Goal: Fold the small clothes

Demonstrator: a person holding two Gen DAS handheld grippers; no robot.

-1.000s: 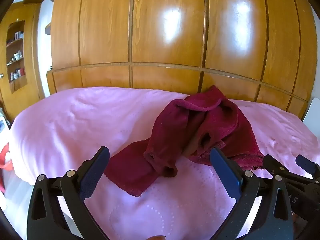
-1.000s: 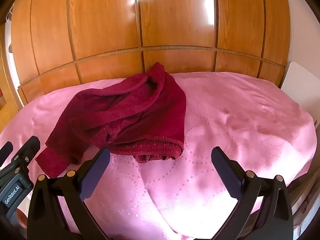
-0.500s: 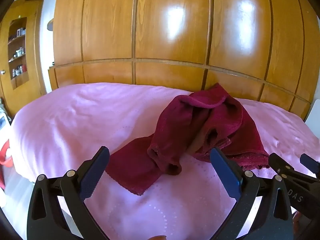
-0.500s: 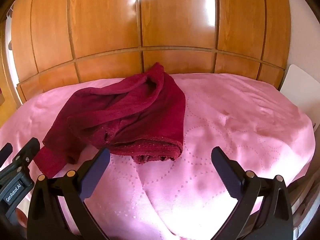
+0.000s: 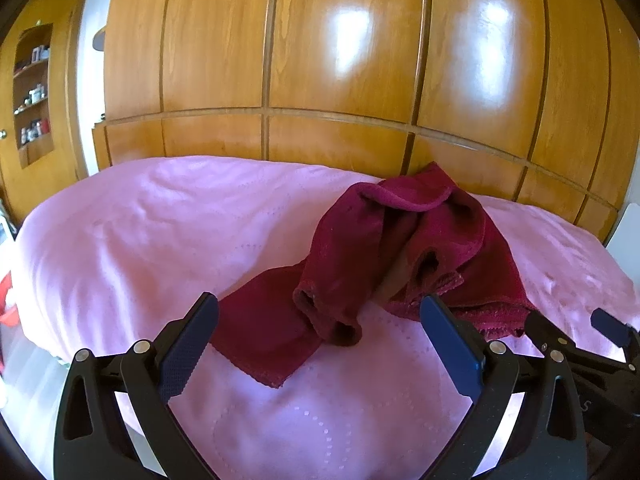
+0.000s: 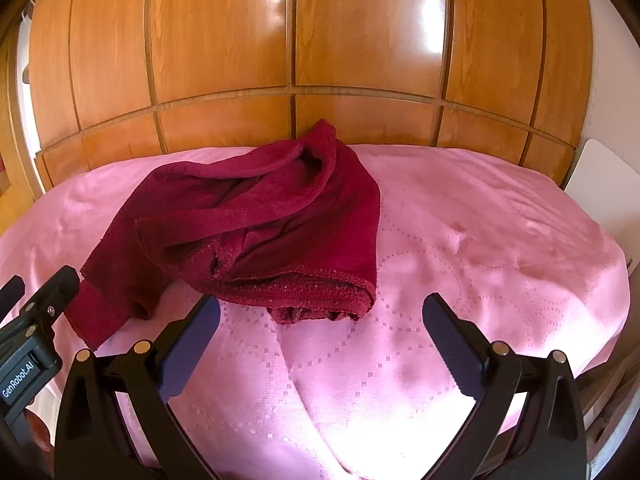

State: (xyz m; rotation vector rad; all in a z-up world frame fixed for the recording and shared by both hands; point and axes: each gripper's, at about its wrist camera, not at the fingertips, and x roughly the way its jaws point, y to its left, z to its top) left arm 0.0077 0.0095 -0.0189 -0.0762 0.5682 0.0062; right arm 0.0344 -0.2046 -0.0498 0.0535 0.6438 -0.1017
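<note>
A crumpled dark red garment [image 5: 384, 256] lies in a heap on the pink bedspread [image 5: 140, 240], one flat end trailing toward the near left. In the right wrist view the same garment [image 6: 256, 224] sits left of centre, its hem facing me. My left gripper [image 5: 320, 344] hovers open just short of the trailing end, nothing between its fingers. My right gripper [image 6: 320, 344] is open too, over bare bedspread [image 6: 480, 240] just in front of the hem. Each gripper shows at the edge of the other's view.
A glossy wooden wardrobe [image 5: 340, 60] rises directly behind the bed. A shelf niche with small bottles [image 5: 34, 92] is at the far left. A white panel [image 6: 604, 188] stands at the bed's right edge. The bedspread drops off at the left and right sides.
Both grippers have eased slightly closer to the garment and the views have tilted a little; the garment has not moved and both stay open.
</note>
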